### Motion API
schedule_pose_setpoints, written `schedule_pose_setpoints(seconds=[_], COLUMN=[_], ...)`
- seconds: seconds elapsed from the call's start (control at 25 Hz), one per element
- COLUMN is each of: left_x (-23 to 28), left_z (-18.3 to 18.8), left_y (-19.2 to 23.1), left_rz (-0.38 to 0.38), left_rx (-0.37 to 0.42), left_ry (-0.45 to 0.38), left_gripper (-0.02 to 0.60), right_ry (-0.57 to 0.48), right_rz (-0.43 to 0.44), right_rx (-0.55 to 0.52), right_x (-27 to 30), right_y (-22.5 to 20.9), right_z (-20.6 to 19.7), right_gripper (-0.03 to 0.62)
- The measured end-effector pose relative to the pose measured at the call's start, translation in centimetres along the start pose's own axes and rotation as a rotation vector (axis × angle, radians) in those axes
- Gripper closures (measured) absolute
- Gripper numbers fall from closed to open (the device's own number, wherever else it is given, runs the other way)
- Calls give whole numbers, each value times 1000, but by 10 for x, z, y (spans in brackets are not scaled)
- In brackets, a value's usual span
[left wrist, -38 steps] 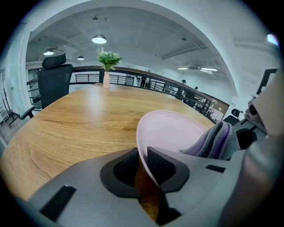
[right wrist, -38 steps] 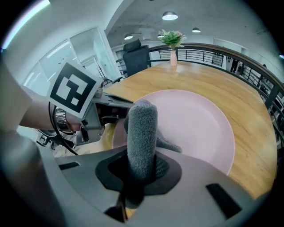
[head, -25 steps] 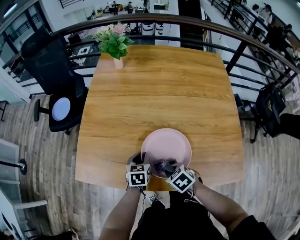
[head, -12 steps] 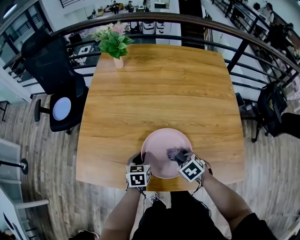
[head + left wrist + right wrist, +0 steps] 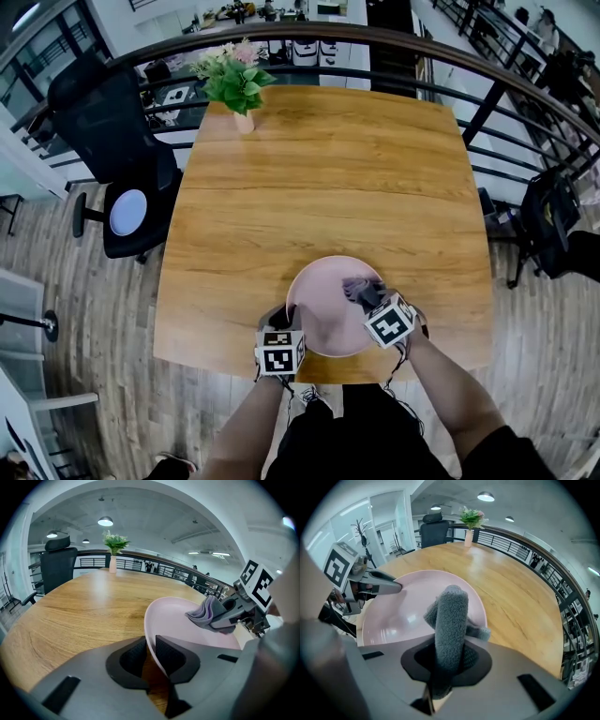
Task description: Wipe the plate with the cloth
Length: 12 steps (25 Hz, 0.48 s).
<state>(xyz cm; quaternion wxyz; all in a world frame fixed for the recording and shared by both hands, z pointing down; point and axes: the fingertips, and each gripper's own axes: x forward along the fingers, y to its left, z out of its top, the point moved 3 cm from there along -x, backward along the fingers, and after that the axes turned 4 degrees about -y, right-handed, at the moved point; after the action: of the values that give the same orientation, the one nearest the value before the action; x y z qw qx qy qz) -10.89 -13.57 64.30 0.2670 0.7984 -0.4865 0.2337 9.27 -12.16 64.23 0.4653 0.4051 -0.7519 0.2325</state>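
Two grippers meet at one pink plate. The left gripper [image 5: 150,654] has its jaws clamped on the near-left rim of the plate [image 5: 174,617], and the rim's lower stretch is lost behind the gripper body. The right gripper [image 5: 449,660] is clamped on a rolled grey cloth [image 5: 451,616]. The cloth's free end touches the plate's right side and its lower end vanishes between the jaws. In the head view, marker cubes [image 5: 278,352] cover both sets of jaws. The plate sits at the near edge of the table [image 5: 319,178]; a plant [image 5: 234,82] stands at the far-left corner.
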Motion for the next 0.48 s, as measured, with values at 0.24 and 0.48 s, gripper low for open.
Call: schedule_pose_setpoints(seconds=[0.24,0.48], left_x=[1,2], left_z=[0,1], left_y=[2,2], left_rz=[5,-4], left_rx=[-8,-4], left_ry=[-1,-5], left_gripper=[505,492], right_ry=[-33,-146], right_rz=[-36,-22], right_rx=[39,86], right_x=[7,4], right_y=[-9,-14], right_z=[13,22], right_gripper=[540,540])
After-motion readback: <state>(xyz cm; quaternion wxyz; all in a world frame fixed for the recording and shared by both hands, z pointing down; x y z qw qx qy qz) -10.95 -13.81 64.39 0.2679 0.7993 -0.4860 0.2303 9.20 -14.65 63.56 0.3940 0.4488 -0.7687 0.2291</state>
